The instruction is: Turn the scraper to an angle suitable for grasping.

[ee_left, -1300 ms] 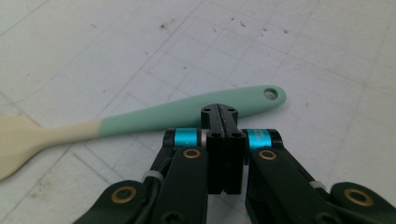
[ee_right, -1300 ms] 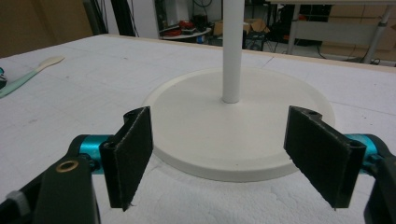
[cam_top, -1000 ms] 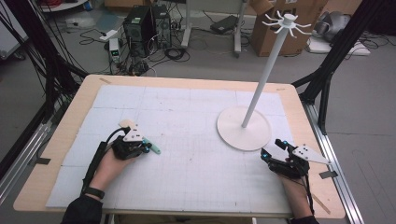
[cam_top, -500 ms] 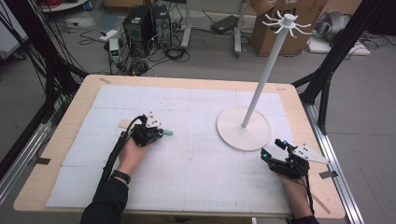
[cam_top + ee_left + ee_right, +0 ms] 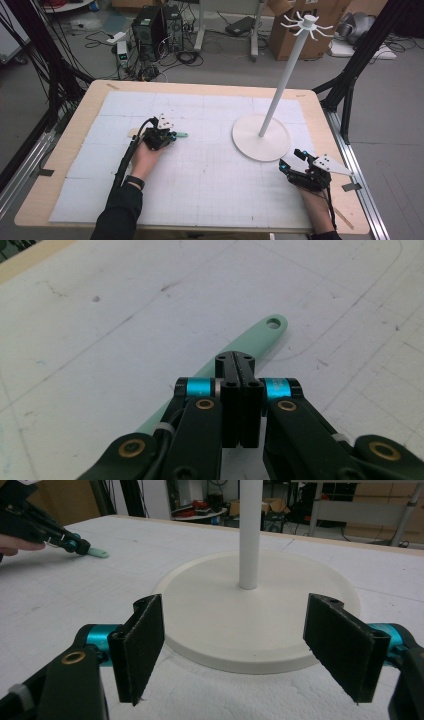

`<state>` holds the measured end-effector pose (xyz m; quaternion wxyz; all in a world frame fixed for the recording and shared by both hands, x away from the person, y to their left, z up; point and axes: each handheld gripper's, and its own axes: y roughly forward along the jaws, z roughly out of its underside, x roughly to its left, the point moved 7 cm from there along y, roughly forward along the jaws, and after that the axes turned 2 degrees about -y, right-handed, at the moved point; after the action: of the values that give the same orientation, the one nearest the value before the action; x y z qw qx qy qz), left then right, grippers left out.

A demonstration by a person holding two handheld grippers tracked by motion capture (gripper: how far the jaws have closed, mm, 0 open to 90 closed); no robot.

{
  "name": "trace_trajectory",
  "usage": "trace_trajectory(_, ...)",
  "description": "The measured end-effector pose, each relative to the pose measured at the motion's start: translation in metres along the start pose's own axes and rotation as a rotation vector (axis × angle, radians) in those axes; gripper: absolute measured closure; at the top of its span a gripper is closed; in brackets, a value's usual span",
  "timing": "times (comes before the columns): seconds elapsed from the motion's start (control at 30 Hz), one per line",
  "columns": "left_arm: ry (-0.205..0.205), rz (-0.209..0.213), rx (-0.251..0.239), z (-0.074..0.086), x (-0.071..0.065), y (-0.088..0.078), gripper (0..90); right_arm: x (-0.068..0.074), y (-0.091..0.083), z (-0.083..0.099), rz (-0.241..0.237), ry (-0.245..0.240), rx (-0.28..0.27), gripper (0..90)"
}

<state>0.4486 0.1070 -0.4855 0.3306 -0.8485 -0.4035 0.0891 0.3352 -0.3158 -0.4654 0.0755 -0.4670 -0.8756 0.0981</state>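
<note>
Your left claw (image 5: pixel 239 360) clenched over a mint-green handle (image 5: pixel 260 335) lying on the surface (image 5: pixel 210 180), your right claw (image 5: pixel 245 645) released, facing the white stand's base (image 5: pixel 260 610).

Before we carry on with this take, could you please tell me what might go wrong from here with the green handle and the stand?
1. The left gripper is shut on the flat mint-green handle, whose holed tip juts past the fingers; so thin a grip may let it swivel or slip.
2. The hooks sit high on a slim pole, so a bump while hanging could rock the white stand.
3. The right gripper is open close to the base and could nudge it.
</note>
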Motion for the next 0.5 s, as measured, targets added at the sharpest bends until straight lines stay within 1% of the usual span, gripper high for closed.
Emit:
trace_trajectory(0.03,-0.010,-0.002,-0.014,-0.001,0.002,-0.003,86.2,0.000,0.000,0.000,0.000,0.000,0.000,24.0)
trace_trajectory(0.07,-0.026,0.004,-0.039,-0.004,0.005,-0.007,81.0,0.000,0.000,0.000,0.000,0.000,0.000,24.0)
trace_trajectory(0.1,-0.050,0.012,-0.065,-0.006,0.008,-0.012,72.7,0.000,0.000,0.000,0.000,0.001,0.000,24.0)
trace_trajectory(0.13,-0.077,0.022,-0.097,-0.008,0.011,-0.017,66.8,0.000,0.000,0.000,0.001,0.000,0.000,24.0)
trace_trajectory(0.17,-0.096,0.029,-0.129,-0.011,0.015,-0.022,60.9,0.000,0.000,0.000,0.002,-0.001,-0.001,24.0)
trace_trajectory(0.2,-0.104,0.034,-0.153,-0.012,0.019,-0.028,55.1,0.000,0.000,0.000,0.002,-0.001,-0.001,23.9)
trace_trajectory(0.23,-0.109,0.044,-0.179,-0.013,0.022,-0.033,50.7,0.000,0.000,0.000,0.002,-0.002,-0.002,24.0)
trace_trajectory(0.27,-0.105,0.042,-0.194,-0.013,0.025,-0.038,45.8,0.000,0.000,0.000,0.001,-0.003,-0.002,24.0)
trace_trajectory(0.3,-0.101,0.034,-0.202,-0.013,0.030,-0.042,45.8,0.000,0.000,0.000,0.001,-0.003,-0.002,24.0)
trace_trajectory(0.33,-0.105,0.038,-0.211,-0.012,0.035,-0.047,35.8,0.000,0.000,0.000,0.003,-0.001,-0.001,24.0)
trace_trajectory(0.37,-0.111,0.054,-0.220,-0.011,0.039,-0.051,32.5,0.000,0.000,0.000,0.002,-0.001,-0.002,23.9)
trace_trajectory(0.4,-0.109,0.062,-0.223,-0.010,0.045,-0.055,32.5,0.000,0.000,0.000,0.002,-0.001,-0.002,23.9)
trace_trajectory(0.43,-0.109,0.067,-0.235,-0.009,0.050,-0.059,29.3,0.000,0.000,0.000,0.003,-0.001,-0.001,24.0)
trace_trajectory(0.5,-0.110,0.093,-0.247,-0.006,0.058,-0.066,21.8,0.000,0.000,0.000,0.002,-0.002,0.000,24.0)
